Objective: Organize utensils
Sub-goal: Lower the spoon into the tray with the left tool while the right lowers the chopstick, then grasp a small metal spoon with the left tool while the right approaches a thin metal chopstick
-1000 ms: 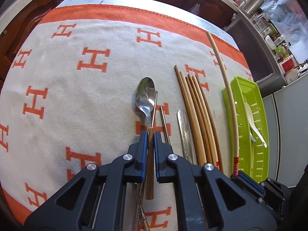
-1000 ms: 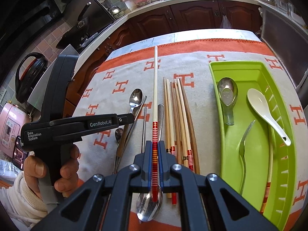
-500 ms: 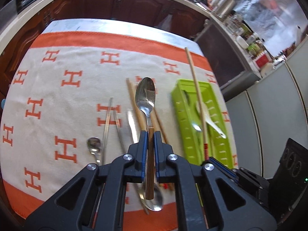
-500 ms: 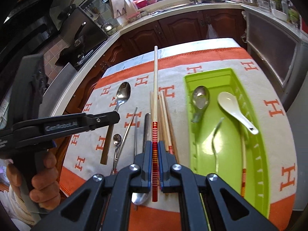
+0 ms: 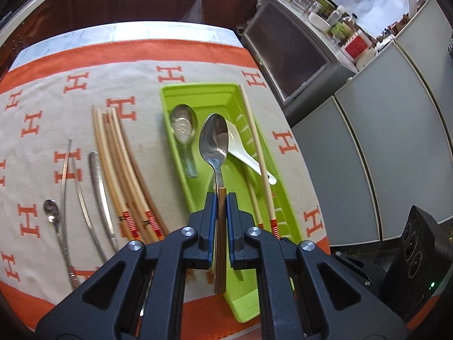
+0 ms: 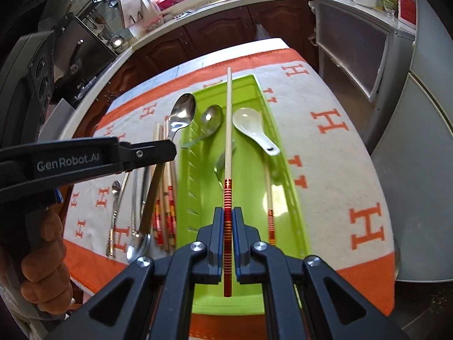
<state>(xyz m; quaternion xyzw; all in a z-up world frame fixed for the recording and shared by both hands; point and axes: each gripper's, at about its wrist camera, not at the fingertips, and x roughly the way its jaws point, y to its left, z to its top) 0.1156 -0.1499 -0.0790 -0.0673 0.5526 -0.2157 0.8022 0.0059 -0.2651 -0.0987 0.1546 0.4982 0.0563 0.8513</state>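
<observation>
My left gripper (image 5: 220, 209) is shut on the wooden handle of a metal spoon (image 5: 214, 138), which hangs over the green tray (image 5: 170, 130). In the right wrist view the same spoon (image 6: 184, 113) sticks out of the left gripper (image 6: 170, 151) above the tray's left wall. My right gripper (image 6: 228, 218) is shut on the red-banded end of a long chopstick (image 6: 228, 127), held lengthwise over the tray (image 6: 249, 204). In the tray lie a short metal spoon (image 5: 184, 126), a white ceramic spoon (image 6: 254, 127), a fork (image 6: 223, 164) and another chopstick (image 6: 269, 192).
Left of the tray, a bundle of chopsticks (image 5: 119, 164), metal chopsticks (image 5: 65, 175), a flat metal utensil (image 5: 99, 192) and a small spoon (image 5: 51, 209) lie on the orange-and-white cloth (image 6: 339, 170). Grey cabinets (image 5: 368, 155) stand close on the right. A hand (image 6: 42, 269) grips the left tool.
Both grippers have moved right, from above the loose utensils on the cloth to above the green tray, carrying the spoon and the chopstick with them.
</observation>
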